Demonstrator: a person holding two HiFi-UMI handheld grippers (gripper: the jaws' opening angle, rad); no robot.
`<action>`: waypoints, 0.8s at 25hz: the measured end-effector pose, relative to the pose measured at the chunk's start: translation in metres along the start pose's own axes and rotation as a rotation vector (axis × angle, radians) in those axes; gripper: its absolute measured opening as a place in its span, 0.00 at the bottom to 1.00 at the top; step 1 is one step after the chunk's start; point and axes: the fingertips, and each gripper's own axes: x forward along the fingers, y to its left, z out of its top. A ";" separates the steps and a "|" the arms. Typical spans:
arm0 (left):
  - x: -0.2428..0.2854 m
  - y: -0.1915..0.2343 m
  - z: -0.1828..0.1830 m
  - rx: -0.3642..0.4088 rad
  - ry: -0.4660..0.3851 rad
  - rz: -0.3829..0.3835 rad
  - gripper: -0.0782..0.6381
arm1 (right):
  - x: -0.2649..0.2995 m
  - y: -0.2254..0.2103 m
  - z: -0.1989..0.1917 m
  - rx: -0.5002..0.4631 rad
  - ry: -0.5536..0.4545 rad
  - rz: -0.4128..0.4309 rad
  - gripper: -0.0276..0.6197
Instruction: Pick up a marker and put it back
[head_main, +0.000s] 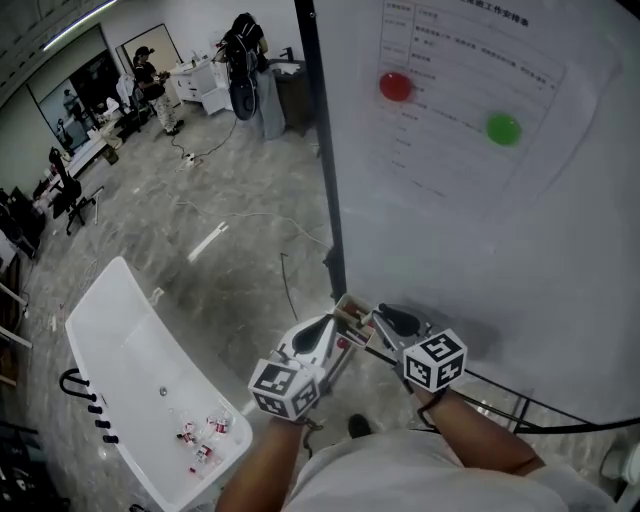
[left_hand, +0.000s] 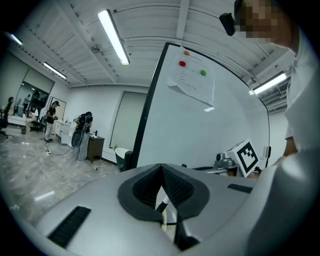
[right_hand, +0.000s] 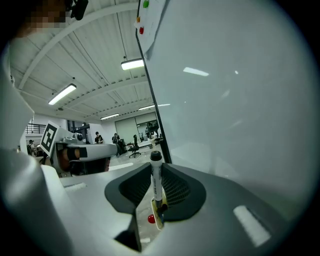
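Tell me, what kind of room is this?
Probably a big office or lab workroom. There's a whiteboard with a paper, a red magnet and a green magnet on it, desks and an office chair farther back, and cables on the floor.

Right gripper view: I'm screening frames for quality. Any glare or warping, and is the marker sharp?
Right gripper view: soft glare spots on the whiteboard; its dark edge bows from the wide lens; the marker is sharp. Left gripper view: the ceiling light is blown out. Head view: even light, no glare.
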 end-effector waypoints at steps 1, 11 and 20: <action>0.000 0.002 -0.004 -0.002 0.006 0.005 0.11 | 0.002 -0.001 -0.007 0.007 0.013 -0.001 0.14; 0.004 0.013 -0.040 0.019 0.053 0.025 0.11 | 0.030 -0.028 -0.079 0.063 0.147 -0.015 0.14; 0.004 0.017 -0.057 0.010 0.060 0.035 0.11 | 0.044 -0.041 -0.125 0.105 0.218 -0.024 0.15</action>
